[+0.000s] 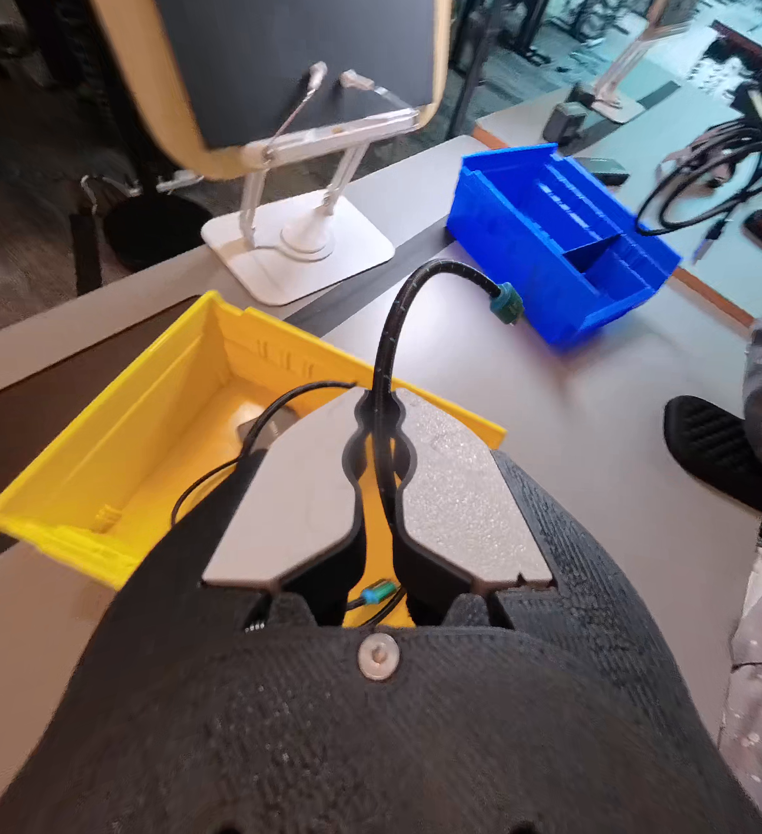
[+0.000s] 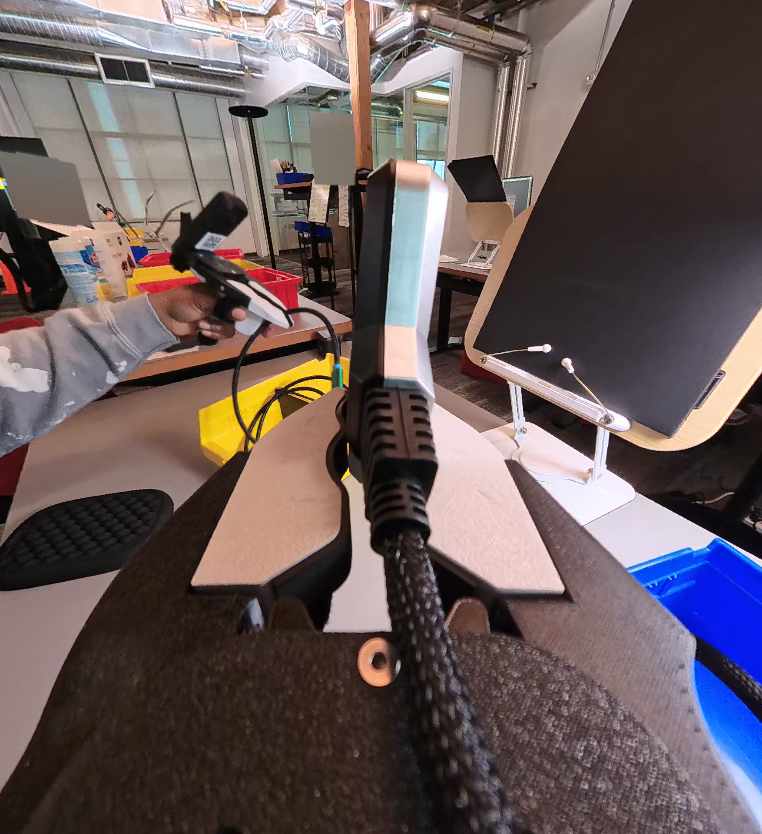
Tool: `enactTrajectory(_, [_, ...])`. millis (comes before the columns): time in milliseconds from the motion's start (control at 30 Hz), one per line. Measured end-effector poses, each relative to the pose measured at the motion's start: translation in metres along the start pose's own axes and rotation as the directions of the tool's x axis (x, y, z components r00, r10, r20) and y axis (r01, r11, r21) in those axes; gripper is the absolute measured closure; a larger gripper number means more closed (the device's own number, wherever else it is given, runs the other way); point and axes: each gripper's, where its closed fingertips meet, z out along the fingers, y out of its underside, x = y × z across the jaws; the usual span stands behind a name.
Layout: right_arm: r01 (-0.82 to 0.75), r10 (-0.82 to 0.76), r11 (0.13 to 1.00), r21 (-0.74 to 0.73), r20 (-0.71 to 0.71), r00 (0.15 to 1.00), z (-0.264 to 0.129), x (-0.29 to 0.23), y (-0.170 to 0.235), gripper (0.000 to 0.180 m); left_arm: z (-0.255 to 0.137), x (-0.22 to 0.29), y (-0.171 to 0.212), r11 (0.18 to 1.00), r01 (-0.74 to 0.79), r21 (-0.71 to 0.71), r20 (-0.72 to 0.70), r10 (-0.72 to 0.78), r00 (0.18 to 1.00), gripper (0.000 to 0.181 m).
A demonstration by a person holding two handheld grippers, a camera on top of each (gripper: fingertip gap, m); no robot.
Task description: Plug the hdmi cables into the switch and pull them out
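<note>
My left gripper (image 1: 377, 399) is shut on a thin black braided HDMI cable (image 1: 397, 311), held above the yellow bin (image 1: 113, 433). The cable arcs up and right to a free teal plug (image 1: 507, 301). In the right wrist view this gripper (image 2: 275, 316) is raised in a hand, the teal plug (image 2: 337, 375) hanging near the switch. My right gripper (image 2: 345, 406) is shut on the lower edge of the silver-and-black switch (image 2: 408, 280), held upright. A thick black braided cable (image 2: 424, 632) runs back over the gripper, its plug (image 2: 392, 451) seated in the switch.
The yellow bin holds more thin cable and another teal plug (image 1: 377, 593). A blue divided bin (image 1: 564, 234) stands at the right. A white stand (image 1: 298, 252) with a dark board sits behind. A black ribbed pad (image 1: 708, 451) lies on the grey table (image 1: 528, 428).
</note>
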Motion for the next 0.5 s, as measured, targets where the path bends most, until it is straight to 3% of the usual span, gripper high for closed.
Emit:
enactTrajectory(133, [-0.015,0.015,1.000,0.009,0.013,1.000,0.001,0.001,0.001,0.159,-0.008,-0.041,0.027,0.998,0.058,0.016,0.064,-0.059,0.996,0.174])
enactTrajectory(333, [-0.020,0.020,1.000,0.005,0.027,0.999,0.005,-0.001,0.004,0.158,-0.004,-0.066,0.070,1.000,0.011,-0.018,0.150,-0.008,0.989,0.173])
enactTrajectory(500, [-0.024,0.024,1.000,-0.001,0.035,0.999,0.009,-0.003,0.007,0.159,-0.012,-0.086,0.081,0.959,-0.161,-0.233,0.329,0.233,0.915,0.150])
